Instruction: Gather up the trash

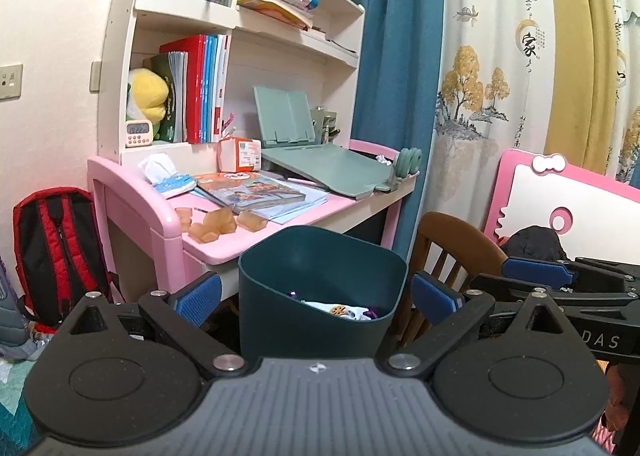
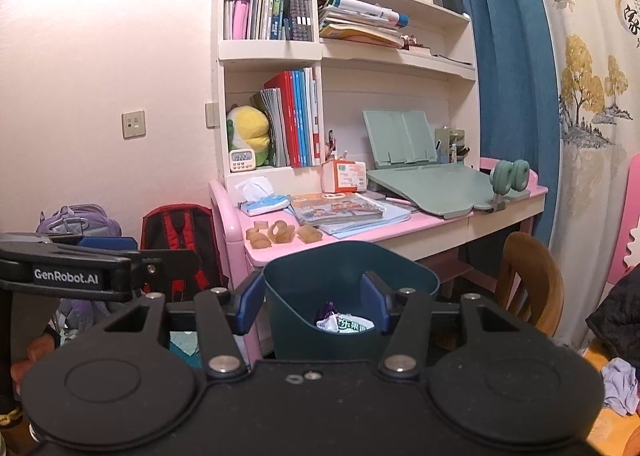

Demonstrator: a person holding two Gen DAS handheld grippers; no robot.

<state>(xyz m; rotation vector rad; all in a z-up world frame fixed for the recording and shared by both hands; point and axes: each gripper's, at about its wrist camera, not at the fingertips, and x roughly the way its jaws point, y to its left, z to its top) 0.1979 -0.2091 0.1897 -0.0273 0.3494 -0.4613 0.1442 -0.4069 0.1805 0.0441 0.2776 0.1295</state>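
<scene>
A dark teal bin (image 1: 320, 288) stands in front of a pink desk (image 1: 224, 248) and holds crumpled wrappers (image 1: 340, 311). My left gripper (image 1: 316, 294) is open and straddles the bin without touching it. In the right wrist view my right gripper (image 2: 314, 306) is open around the bin (image 2: 348, 276): one finger outside its left wall, one inside near white and purple wrappers (image 2: 340, 322). Several amber tape scraps (image 2: 280, 234) lie at the desk's front left corner and show in the left wrist view too (image 1: 216, 225). A tissue pack (image 2: 264, 201) lies behind them.
Books (image 2: 344, 209), an orange carton (image 2: 346, 175), a green book stand (image 2: 432, 179) and a timer (image 2: 241, 159) crowd the desk. Shelves stand above. A red backpack (image 2: 180, 240) leans left of the desk, a wooden chair (image 2: 528, 284) is right. Blue curtain (image 2: 512, 75) hangs behind.
</scene>
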